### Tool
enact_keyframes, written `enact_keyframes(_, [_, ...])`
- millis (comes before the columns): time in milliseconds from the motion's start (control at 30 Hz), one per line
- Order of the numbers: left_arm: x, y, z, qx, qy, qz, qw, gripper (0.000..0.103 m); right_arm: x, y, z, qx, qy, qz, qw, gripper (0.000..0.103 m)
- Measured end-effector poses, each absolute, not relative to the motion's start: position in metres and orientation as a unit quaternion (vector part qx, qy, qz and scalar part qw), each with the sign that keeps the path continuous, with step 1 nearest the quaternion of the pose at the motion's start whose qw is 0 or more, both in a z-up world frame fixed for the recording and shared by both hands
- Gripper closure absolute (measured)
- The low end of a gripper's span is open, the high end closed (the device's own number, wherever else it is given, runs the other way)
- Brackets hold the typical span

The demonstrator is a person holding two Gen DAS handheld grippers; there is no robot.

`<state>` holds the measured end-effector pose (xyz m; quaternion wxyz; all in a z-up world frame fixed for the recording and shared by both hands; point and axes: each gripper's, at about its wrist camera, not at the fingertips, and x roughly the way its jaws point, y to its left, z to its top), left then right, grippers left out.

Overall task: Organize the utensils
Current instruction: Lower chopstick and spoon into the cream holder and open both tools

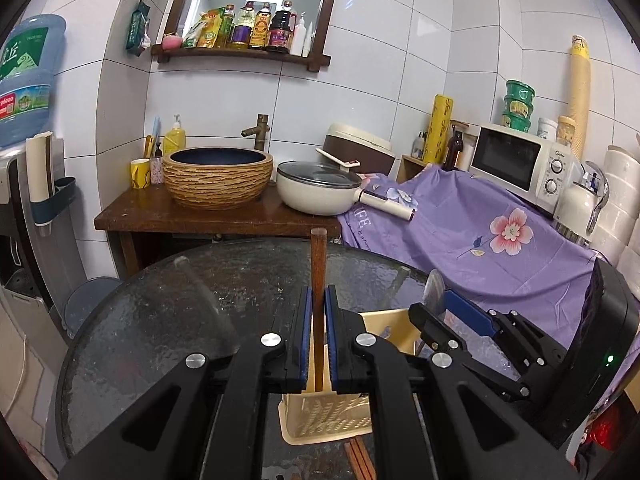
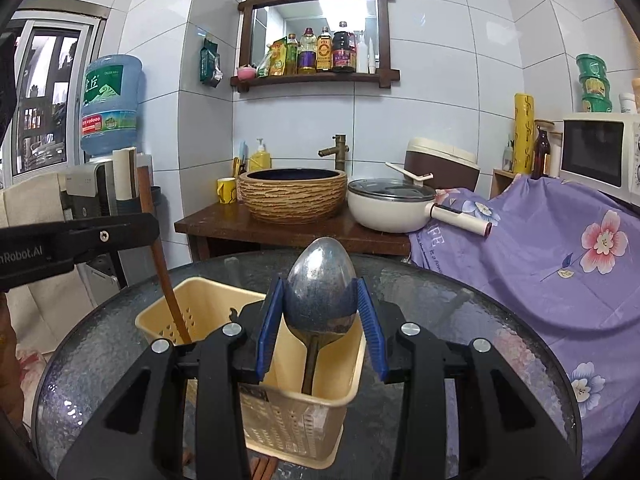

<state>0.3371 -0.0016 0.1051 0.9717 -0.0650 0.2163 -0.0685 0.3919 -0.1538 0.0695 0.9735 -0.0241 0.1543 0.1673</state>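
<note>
A cream plastic utensil holder [image 2: 296, 412] stands on the round glass table [image 2: 472, 344]. My left gripper [image 1: 319, 304] is shut on a brown wooden chopstick [image 1: 318, 256] that stands upright with its lower end inside the holder [image 1: 320, 420]. In the right wrist view the chopstick [image 2: 160, 256] leans into the holder's left compartment. My right gripper [image 2: 320, 300] is shut on the bowl of a metal spoon [image 2: 322, 284], whose handle points down into the right compartment. The right gripper [image 1: 440, 304] also shows at the right of the left wrist view.
More brown chopsticks [image 1: 360, 460] lie on the table in front of the holder. Behind the table a wooden counter holds a woven basin [image 1: 218, 176] and a white pan [image 1: 320, 192]. A purple flowered cloth [image 1: 480, 240] covers the right side, under a microwave [image 1: 520, 160].
</note>
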Motion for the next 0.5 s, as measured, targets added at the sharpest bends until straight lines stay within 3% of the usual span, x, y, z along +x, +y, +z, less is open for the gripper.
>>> enact_keyframes(500, [0.333,-0.003,0.107,-0.061,0.219,-0.072,0.971,0.094,0.386,-0.155,0.059,-0.038,0.172,0.161,0.971,0.064])
